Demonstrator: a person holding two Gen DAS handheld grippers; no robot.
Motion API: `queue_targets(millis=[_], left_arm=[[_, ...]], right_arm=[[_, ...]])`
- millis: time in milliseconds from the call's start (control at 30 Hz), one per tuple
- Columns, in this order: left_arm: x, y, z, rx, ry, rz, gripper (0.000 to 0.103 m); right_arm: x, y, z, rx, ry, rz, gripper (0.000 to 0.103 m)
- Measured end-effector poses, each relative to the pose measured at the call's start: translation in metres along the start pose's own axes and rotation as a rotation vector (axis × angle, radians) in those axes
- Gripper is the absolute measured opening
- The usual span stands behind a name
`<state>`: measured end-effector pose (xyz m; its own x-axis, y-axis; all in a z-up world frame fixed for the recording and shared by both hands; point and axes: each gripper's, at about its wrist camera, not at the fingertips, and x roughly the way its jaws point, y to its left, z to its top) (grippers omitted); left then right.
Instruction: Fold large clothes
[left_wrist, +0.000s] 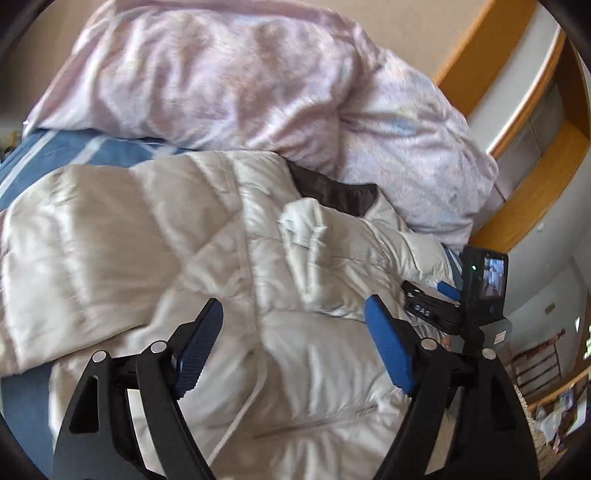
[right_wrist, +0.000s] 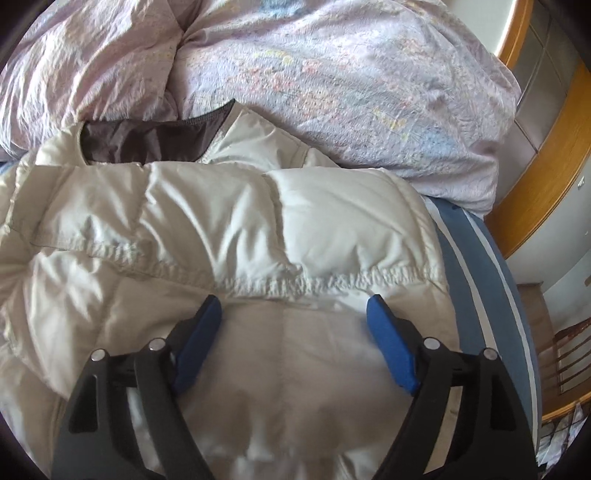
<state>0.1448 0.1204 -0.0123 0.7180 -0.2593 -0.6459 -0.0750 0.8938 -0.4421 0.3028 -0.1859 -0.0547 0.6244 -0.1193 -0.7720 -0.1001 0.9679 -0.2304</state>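
On bed, atop blue striped sheet (right_wrist: 476, 258): cream puffer jacket (left_wrist: 147, 229), lying rumpled, dark brown lining (right_wrist: 147, 138) showing at collar end toward the pink floral duvet (right_wrist: 332, 74), which is bunched up just behind it and touching. Wooden frame (left_wrist: 491, 48) off to the right side.

Tongs: left gripper (left_wrist: 293, 343) spread wide, nothing pinched, hanging over jacket's mid body near a seam. Right gripper (right_wrist: 293, 341) also spread wide, empty, over a quilted panel just short of a gathered elastic-looking seam (right_wrist: 314, 284). Can't tell if either pad touches fabric. Right gripper's body + small camera screen visible in left view at jacket's far edge.

Handling (judgement): light for its bulk, very soft, no stiffness — will sag and slump when lifted. Shell looks smooth w/ sheen, prob. slippery; puffy fill springs back so folds won't hold w/o pressing down. Not fragile. Thin pinch on shell alone could slide off.

Where to grab: stitched lines — hem/cuff gathers, quilting seams, collar edge — thicker, more bite. Take two well-apart pts on same edge so panel lifts evenly.

Writing: partial letters "DAS" or similar on black gripper part in left view, blurry. No brand/label readable on jacket.
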Motion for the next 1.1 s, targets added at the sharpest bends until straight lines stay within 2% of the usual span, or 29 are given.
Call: queue_targets(millis=[100, 167, 300, 433, 533, 600, 700, 867, 967, 1100], left_arm=[[-0.064, 0.071, -0.019, -0.168, -0.111, 0.116, 0.082], [-0.105, 0.121, -0.039, -0.316, -0.184, 0.182, 0.082], [-0.152, 0.189, -0.077, -0.558, -0.269, 0.297, 0.081], [-0.175, 0.226, -0.102, -0.735, -0.352, 0.33, 0.081], [-0.175, 0.248, -0.111, -0.865, -0.366, 0.286, 0.077], [-0.168, 0.252, -0.114, -0.927, -0.374, 0.238, 0.073], [-0.169, 0.253, -0.114, -0.955, -0.403, 0.244, 0.07], [-0.171, 0.268, -0.115, -1.021, -0.444, 0.241, 0.058], [-0.172, 0.277, -0.116, -1.059, -0.466, 0.245, 0.048], [-0.172, 0.286, -0.118, -1.106, -0.476, 0.255, 0.022]], right_arm=[[-0.023, 0.002, -0.005, 0.006, -0.041, 0.039, 0.083], [-0.039, 0.003, -0.005, 0.01, -0.068, 0.067, 0.084], [-0.065, 0.008, 0.0, 0.036, -0.093, 0.145, 0.085], [-0.082, 0.02, 0.002, 0.017, -0.112, 0.182, 0.085], [-0.09, 0.029, 0.0, -0.002, -0.12, 0.196, 0.085], [-0.093, 0.03, -0.002, -0.011, -0.125, 0.196, 0.085], [-0.094, 0.028, -0.004, -0.009, -0.126, 0.187, 0.085], [-0.095, 0.024, -0.006, 0.001, -0.127, 0.186, 0.085], [-0.094, 0.024, -0.008, -0.007, -0.128, 0.187, 0.085], [-0.094, 0.024, -0.01, -0.013, -0.132, 0.188, 0.085]])
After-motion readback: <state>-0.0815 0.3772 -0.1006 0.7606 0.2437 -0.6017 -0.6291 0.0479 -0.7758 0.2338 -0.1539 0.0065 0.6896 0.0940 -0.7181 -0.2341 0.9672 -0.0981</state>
